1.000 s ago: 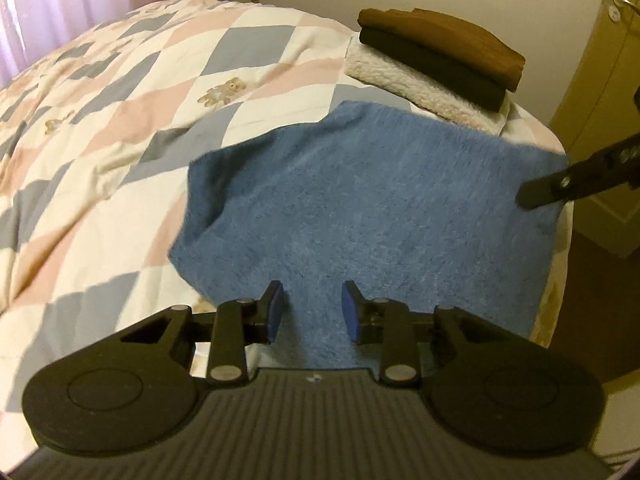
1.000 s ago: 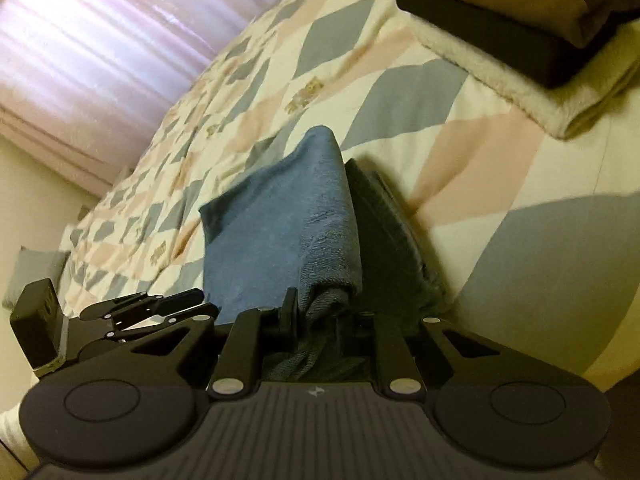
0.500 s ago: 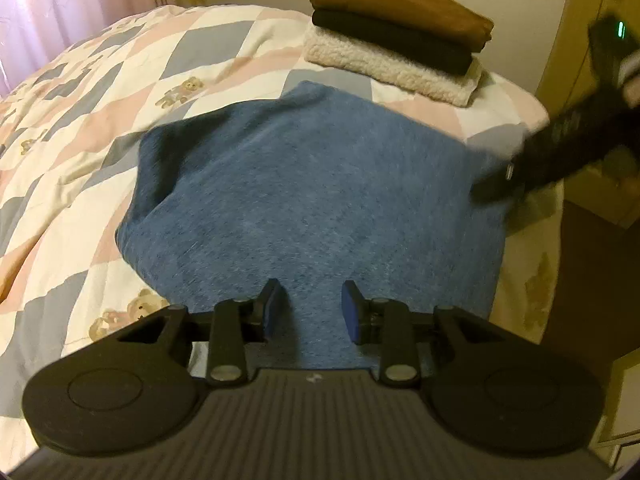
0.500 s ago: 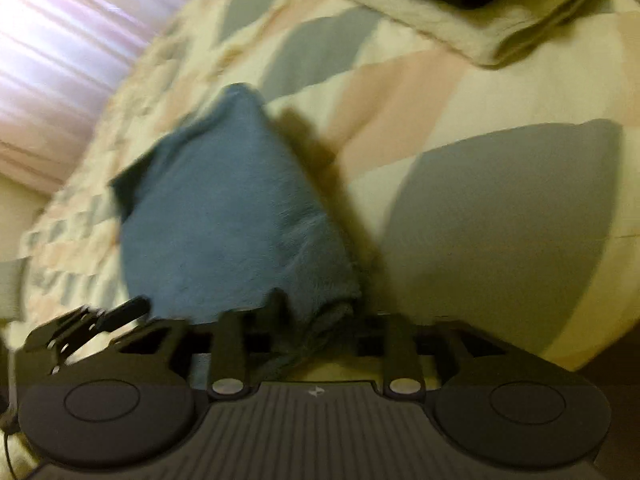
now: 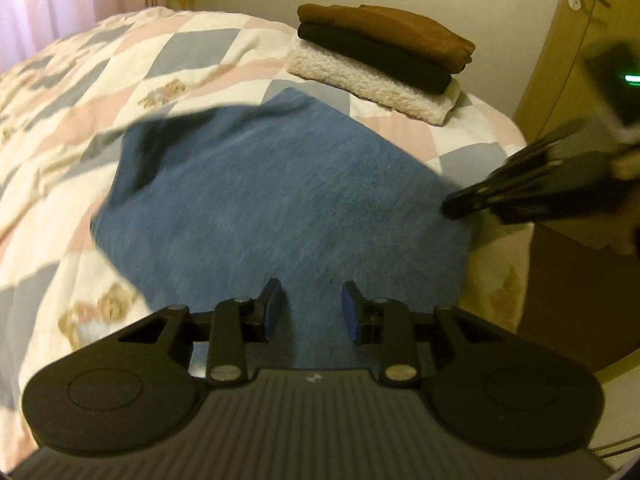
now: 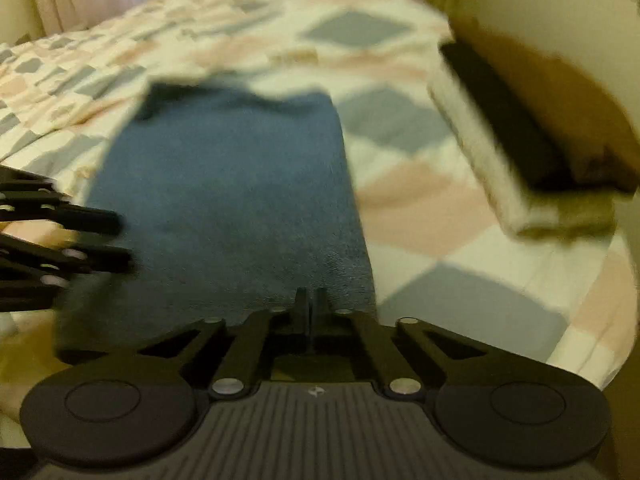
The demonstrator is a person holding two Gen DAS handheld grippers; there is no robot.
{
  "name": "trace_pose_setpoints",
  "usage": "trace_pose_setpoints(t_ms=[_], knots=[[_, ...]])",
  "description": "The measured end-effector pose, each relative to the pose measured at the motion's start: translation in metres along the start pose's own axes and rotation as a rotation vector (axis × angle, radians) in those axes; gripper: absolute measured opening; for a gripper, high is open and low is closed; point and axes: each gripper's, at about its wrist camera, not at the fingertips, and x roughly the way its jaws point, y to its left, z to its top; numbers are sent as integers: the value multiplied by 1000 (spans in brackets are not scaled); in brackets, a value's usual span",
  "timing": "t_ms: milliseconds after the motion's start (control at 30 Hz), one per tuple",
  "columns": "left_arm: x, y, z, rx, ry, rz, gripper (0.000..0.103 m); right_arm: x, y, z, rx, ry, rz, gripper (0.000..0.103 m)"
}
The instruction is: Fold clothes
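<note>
A blue towel [image 5: 280, 200] lies spread on the checked quilt [image 5: 120, 80], its far left corner rumpled. My left gripper [image 5: 311, 309] hovers open over the towel's near edge, with nothing between its blue pads [image 5: 274, 306]. In the left wrist view my right gripper [image 5: 454, 203] comes in from the right and meets the towel's right edge. In its own view the right gripper [image 6: 310, 300] is shut at the towel's [image 6: 232, 200] near right corner, jaws pressed together on a thin bit of the edge. The left gripper [image 6: 80, 240] shows blurred at the left.
A folded stack [image 5: 380, 60] of brown, black and cream fleece pieces sits at the bed's far right corner, also in the right wrist view [image 6: 520, 140]. The bed edge drops off at the right toward a yellow door [image 5: 580, 40]. Pink curtains [image 5: 60, 0] hang behind.
The right gripper swung round with the towel; the raised fold it held now lies flat. The left gripper stayed open and shifted left over the near edge. Both views are motion-blurred.
</note>
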Motion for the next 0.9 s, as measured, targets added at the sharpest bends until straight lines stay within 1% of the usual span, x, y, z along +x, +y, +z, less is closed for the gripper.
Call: trace_pose_setpoints(t_ms=[67, 100, 167, 200, 233, 267, 300, 333, 400, 433, 467, 500, 567, 600, 633, 700, 800, 900], knots=[[-13, 0, -7, -6, 16, 4, 27, 14, -12, 5, 48, 67, 31, 0], [-20, 4, -8, -38, 21, 9, 27, 17, -15, 10, 53, 99, 46, 0], [-35, 19, -5, -156, 19, 26, 29, 11, -14, 28, 11, 161, 78, 0], [-41, 28, -3, -225, 10, 39, 30, 8, -14, 40, -7, 172, 111, 6], [-45, 39, -1, -299, 2, 56, 31, 5, -15, 56, -19, 158, 167, 20], [-45, 48, -1, -369, -7, 70, 32, 2, -16, 72, -31, 144, 224, 24], [-43, 55, -2, -434, -16, 78, 32, 0, -17, 87, -44, 130, 280, 34], [-42, 63, -4, -499, -24, 86, 32, -3, -18, 103, -56, 116, 336, 47], [-35, 69, -7, -599, -45, 115, 32, -3, -15, 136, -104, 88, 457, 56], [-31, 70, -9, -649, -53, 132, 34, 7, -8, 154, -170, 77, 530, 61], [-27, 70, -11, -696, -64, 145, 35, 17, 1, 171, -231, 70, 587, 61], [-23, 69, -13, -735, -80, 158, 35, 28, 11, 184, -285, 77, 624, 61], [-15, 65, -16, -810, -101, 181, 40, 51, 34, 205, -388, 114, 706, 62], [-13, 63, -17, -837, -110, 189, 40, 62, 46, 216, -440, 133, 746, 62], [-11, 62, -17, -856, -123, 196, 41, 75, 53, 224, -450, 170, 777, 64], [-10, 63, -19, -884, -150, 202, 45, 101, 59, 232, -363, 291, 813, 65], [-8, 67, -21, -922, -183, 205, 46, 139, 67, 244, -229, 471, 862, 65], [-2, 69, -24, -939, -197, 214, 46, 178, 76, 256, -90, 651, 904, 63]])
